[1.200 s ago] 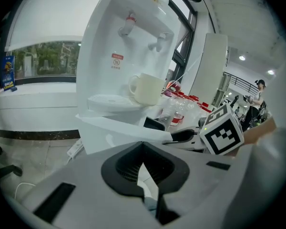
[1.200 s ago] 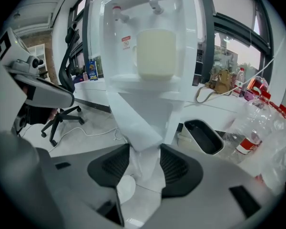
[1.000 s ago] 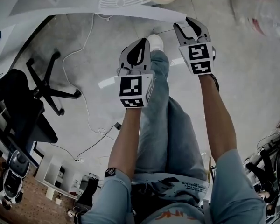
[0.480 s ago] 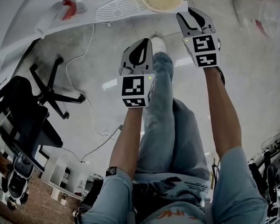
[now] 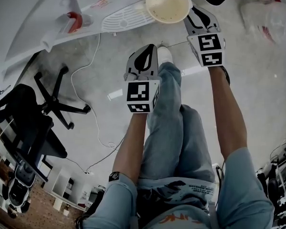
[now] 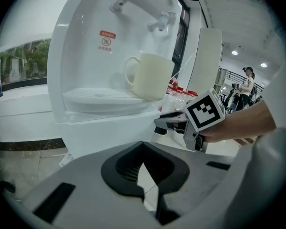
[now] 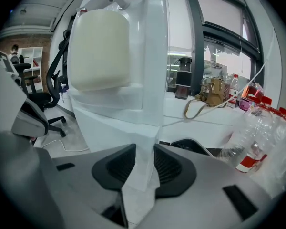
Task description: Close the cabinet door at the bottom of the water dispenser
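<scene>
Grey floor (image 5: 262,89) beneath outstretched left claw (image 5: 144,55)

In the head view the water dispenser (image 5: 38,13) runs off the top edge, and its lower front lies out of sight beneath the drip tray (image 5: 124,17). In the left gripper view the left claw (image 6: 143,147) covers the dispenser's base. The mug (image 7: 99,49) is blurred in the right gripper view. Bottles (image 5: 271,8) are smeared and cut by the head view's edge. A distant person (image 6: 248,82) is too small to make out.
</scene>
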